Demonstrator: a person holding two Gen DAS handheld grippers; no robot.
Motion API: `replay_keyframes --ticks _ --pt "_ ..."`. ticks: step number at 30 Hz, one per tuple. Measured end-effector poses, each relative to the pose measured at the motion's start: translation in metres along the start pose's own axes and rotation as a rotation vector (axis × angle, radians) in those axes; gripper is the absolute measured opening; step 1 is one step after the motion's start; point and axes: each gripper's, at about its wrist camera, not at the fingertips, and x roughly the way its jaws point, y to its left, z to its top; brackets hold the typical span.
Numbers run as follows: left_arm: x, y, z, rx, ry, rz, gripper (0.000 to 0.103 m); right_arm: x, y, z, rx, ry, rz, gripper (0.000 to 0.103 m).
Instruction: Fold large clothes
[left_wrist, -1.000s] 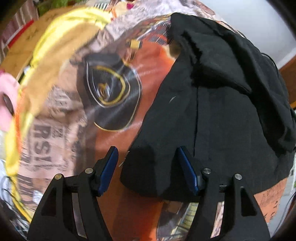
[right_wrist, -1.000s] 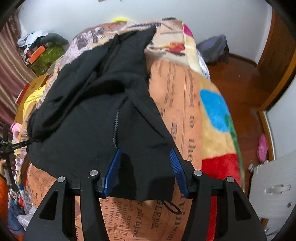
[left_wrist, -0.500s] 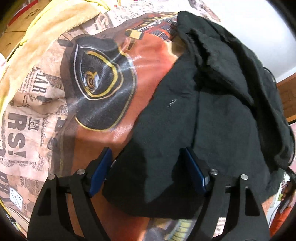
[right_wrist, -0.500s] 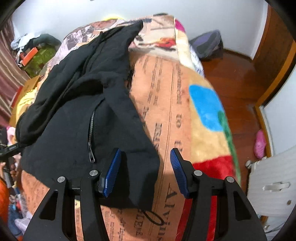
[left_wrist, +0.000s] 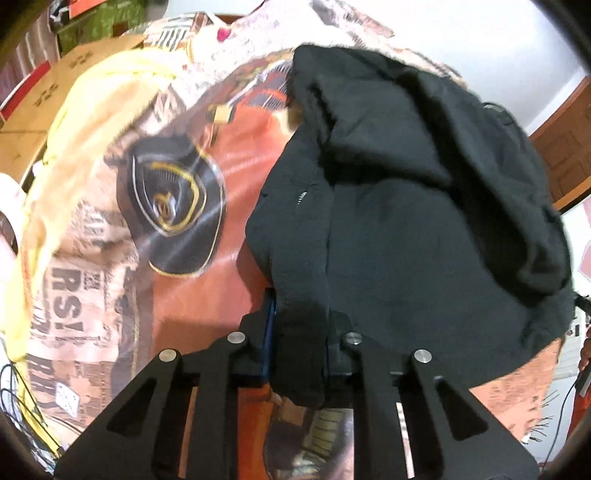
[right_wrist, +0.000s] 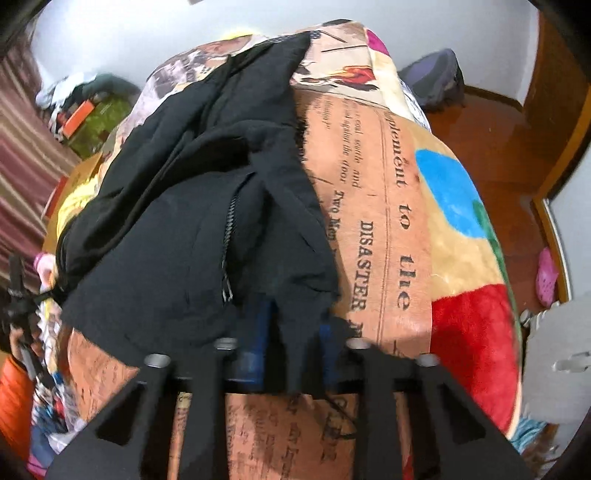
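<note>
2 grippers pinch the black jacket's near hem on the printed blanket (right_wrist: 399, 206).
Left gripper (left_wrist: 300, 334) and right gripper (right_wrist: 295, 336) each clench fabric of the black jacket (left_wrist: 413, 236); its zipper (right_wrist: 229, 236) sits beside the right gripper.

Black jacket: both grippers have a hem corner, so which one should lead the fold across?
Probably right. The right gripper pinches the black jacket beside its zipper, the front edge. The left gripper grips a plain side edge, better as anchor.
</note>
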Motion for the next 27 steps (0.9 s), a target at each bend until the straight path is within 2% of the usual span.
replay_keyframes --ticks 3,7,13,17,22,24,27 --pt "-0.03 -0.007 0.007 0.008 -0.051 -0.054 0.015 -0.017 0.009 0.004 -0.037 -0.024 0.017 0.008" --pt "-0.065 -0.024 0.029 0.021 -0.108 -0.125 0.015 -0.042 0.022 0.025 -0.052 -0.073 0.067 0.006" --pt "-0.088 -0.054 0.077 0.011 -0.158 -0.264 0.015 -0.063 0.034 0.072 -0.057 -0.156 0.131 0.006" --pt "-0.095 -0.065 0.111 0.002 -0.179 -0.318 0.014 -0.065 0.04 0.108 -0.075 -0.215 0.136 0.005" --pt "-0.089 -0.067 0.151 -0.019 -0.194 -0.319 0.014 -0.038 0.043 0.157 -0.087 -0.24 0.113 0.005" --pt "-0.081 -0.058 0.169 -0.045 -0.211 -0.323 0.014 -0.027 0.035 0.174 -0.068 -0.248 0.117 0.005" --pt "-0.065 -0.039 0.199 -0.105 -0.245 -0.288 0.014 -0.008 0.021 0.203 -0.027 -0.265 0.108 0.005"
